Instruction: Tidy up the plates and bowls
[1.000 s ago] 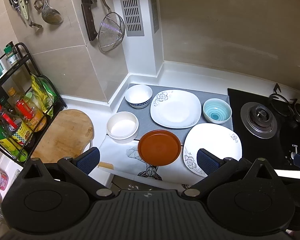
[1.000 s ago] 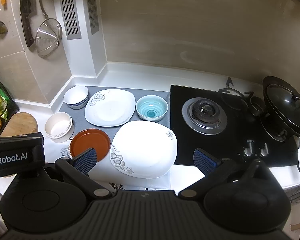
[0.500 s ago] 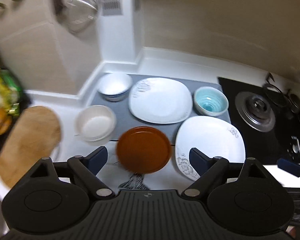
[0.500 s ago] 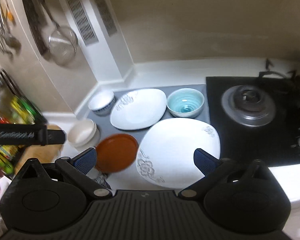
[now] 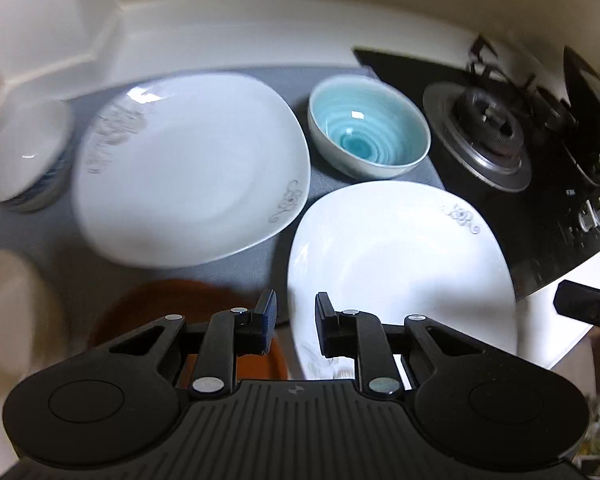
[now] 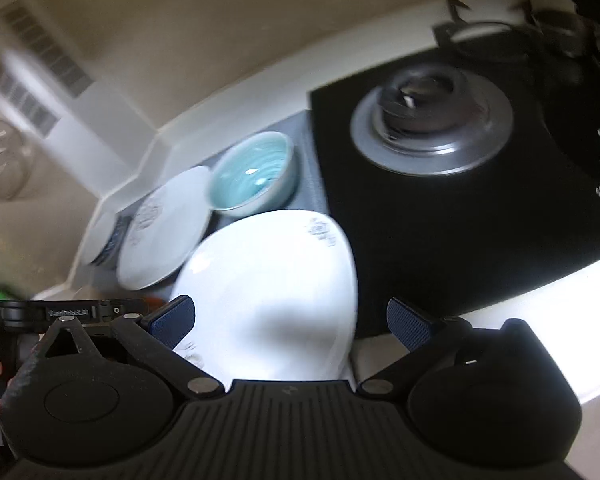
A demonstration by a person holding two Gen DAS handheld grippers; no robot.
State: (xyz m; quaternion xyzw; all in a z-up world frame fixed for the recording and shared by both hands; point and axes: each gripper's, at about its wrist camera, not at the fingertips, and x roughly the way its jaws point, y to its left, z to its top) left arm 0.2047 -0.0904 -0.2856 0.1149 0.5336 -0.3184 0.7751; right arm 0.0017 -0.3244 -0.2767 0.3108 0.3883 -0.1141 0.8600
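Note:
My left gripper point(image 5: 296, 316) is nearly shut with a narrow gap, low over the near-left rim of the front white square plate point(image 5: 400, 264); whether it grips the rim I cannot tell. A second white square plate point(image 5: 188, 168) lies behind, a teal bowl point(image 5: 368, 136) to its right, a white-and-blue bowl point(image 5: 20, 160) at far left, a brown plate point(image 5: 172, 308) and a cream bowl point(image 5: 8, 308) in front. My right gripper point(image 6: 292, 320) is open and empty over the front plate point(image 6: 276, 272), near its right edge. The teal bowl point(image 6: 252, 172) lies beyond.
A black gas hob point(image 5: 496, 128) with a burner borders the grey mat point(image 5: 40, 248) on the right; it also shows in the right wrist view point(image 6: 432, 128). The white backsplash ledge point(image 5: 220, 28) runs behind. The counter's front edge point(image 6: 540, 292) is close by.
Both grippers dropped toward the front white plate. The left gripper's jaws closed from wide open to a narrow gap. The right gripper swung right, staying open.

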